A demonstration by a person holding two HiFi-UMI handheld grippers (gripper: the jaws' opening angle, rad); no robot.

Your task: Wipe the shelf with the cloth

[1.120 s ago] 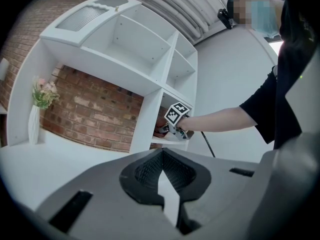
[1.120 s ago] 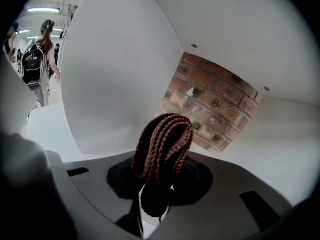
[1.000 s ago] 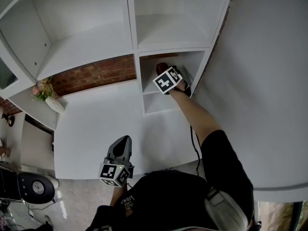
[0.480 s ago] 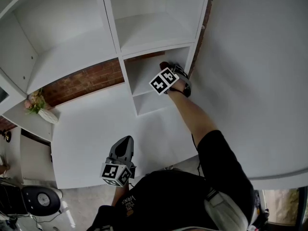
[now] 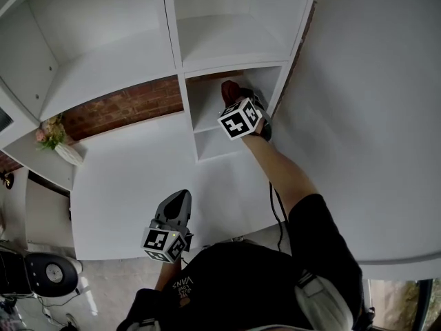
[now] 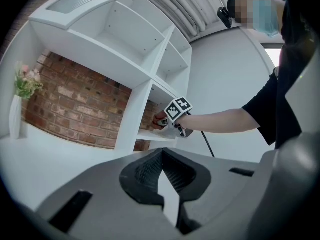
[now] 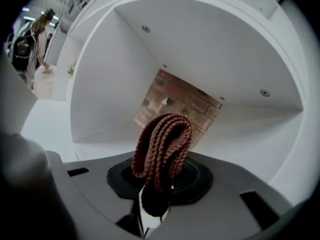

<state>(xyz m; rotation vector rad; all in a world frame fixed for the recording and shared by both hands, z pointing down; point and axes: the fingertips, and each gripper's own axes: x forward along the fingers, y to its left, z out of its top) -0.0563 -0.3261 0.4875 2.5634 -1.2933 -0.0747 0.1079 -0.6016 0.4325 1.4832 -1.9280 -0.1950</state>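
A brown knitted cloth (image 7: 162,146) is folded and stands up out of my right gripper (image 7: 157,184), which is shut on it. The right gripper (image 5: 238,109) reaches into the small lower cubby of the white shelf unit (image 5: 207,125), and the cloth (image 5: 229,90) pokes out ahead of it toward the brick back wall. The cubby's floor (image 7: 107,133) lies just below the cloth; I cannot tell whether they touch. In the left gripper view the cloth (image 6: 159,120) shows at the cubby's mouth. My left gripper (image 5: 177,202) hangs low over the white desktop, shut and holding nothing.
The white desktop (image 5: 131,178) spreads left of the cubby, backed by a brick wall (image 5: 127,109). A white vase with flowers (image 5: 58,143) stands at its far left. A plain white wall (image 5: 372,116) closes the right side. A cable (image 5: 277,209) trails under the right arm.
My right gripper with the cloth has stayed in the cubby and shifted slightly right within it. The head view swung a little. The left gripper has held its place.
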